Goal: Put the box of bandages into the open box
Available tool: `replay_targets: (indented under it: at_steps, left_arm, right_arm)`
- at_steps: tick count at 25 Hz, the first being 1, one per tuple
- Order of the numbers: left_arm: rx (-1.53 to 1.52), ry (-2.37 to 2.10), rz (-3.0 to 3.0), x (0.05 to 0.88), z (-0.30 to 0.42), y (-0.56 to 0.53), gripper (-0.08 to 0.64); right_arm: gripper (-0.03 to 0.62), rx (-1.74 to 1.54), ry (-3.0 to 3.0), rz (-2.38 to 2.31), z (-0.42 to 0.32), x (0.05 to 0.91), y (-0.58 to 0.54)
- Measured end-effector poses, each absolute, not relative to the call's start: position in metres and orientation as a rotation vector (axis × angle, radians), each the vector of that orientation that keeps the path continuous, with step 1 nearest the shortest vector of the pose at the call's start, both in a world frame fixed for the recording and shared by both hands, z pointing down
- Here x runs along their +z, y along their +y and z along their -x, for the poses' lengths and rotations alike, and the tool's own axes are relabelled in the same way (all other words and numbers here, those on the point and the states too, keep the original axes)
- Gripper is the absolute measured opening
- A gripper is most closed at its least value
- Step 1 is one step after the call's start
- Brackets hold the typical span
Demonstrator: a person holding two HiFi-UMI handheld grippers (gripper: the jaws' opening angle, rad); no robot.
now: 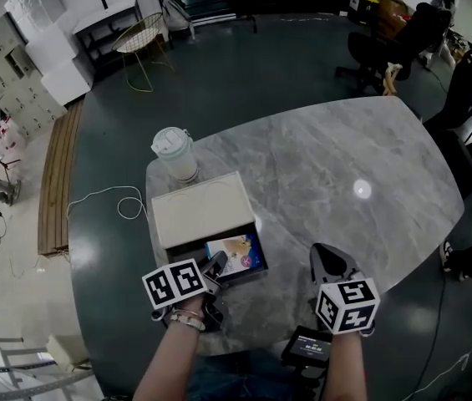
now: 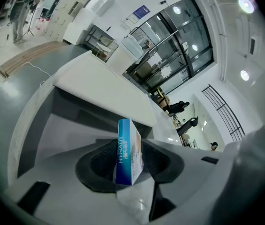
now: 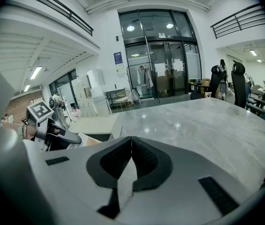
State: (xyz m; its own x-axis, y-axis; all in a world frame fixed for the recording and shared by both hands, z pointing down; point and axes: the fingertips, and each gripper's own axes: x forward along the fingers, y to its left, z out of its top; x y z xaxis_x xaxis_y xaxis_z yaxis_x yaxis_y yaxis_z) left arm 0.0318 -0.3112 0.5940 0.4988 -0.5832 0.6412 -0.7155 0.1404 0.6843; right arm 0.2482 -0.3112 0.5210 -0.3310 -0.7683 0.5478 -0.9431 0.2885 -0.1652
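Note:
The bandage box (image 1: 240, 253), blue with a picture on its face, lies in the dark base of the open box (image 1: 257, 270), whose white lid (image 1: 202, 207) stands back behind it. My left gripper (image 1: 217, 264) reaches into the base from the near-left. In the left gripper view the bandage box (image 2: 128, 149) stands edge-on between the jaws of the left gripper (image 2: 128, 162), and the pads sit loosely beside it, not pressing. The white lid (image 2: 99, 90) rises behind. My right gripper (image 1: 326, 256) rests over the table to the right, shut and empty (image 3: 131, 146).
A white lidded cup (image 1: 175, 153) stands just behind the open box. A small dark device with a screen (image 1: 307, 345) sits at the table's near edge (image 1: 244, 349). The grey marble table (image 1: 352, 165) stretches right and back. Office chairs (image 1: 411, 36) stand beyond it.

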Motion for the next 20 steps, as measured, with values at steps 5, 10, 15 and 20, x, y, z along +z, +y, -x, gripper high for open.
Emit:
replay_targets:
  at_steps: [5, 10, 15, 20]
  left_arm:
    - [0.232, -1.212, -1.53, 0.598, -0.032, -0.314, 0.212]
    - [0.325, -1.167, -1.523, 0.606, -0.038, -0.314, 0.289]
    - [0.526, -1.137, -1.502, 0.622, -0.039, -0.311, 0.338]
    - [0.675, -1.221, -1.54, 0.623, -0.027, -0.313, 0.357]
  right_arm:
    - [0.025, 0.653, -2.205, -1.558, -0.252, 0.514, -0.314]
    - [0.025, 0.635, -2.218, -1.55, -0.251, 0.509, -0.32]
    - [0.025, 0.623, -2.239, -1.529, -0.245, 0.506, -0.324]
    - [0.025, 0.612, -2.253, -1.505, -0.24, 0.506, -0.324]
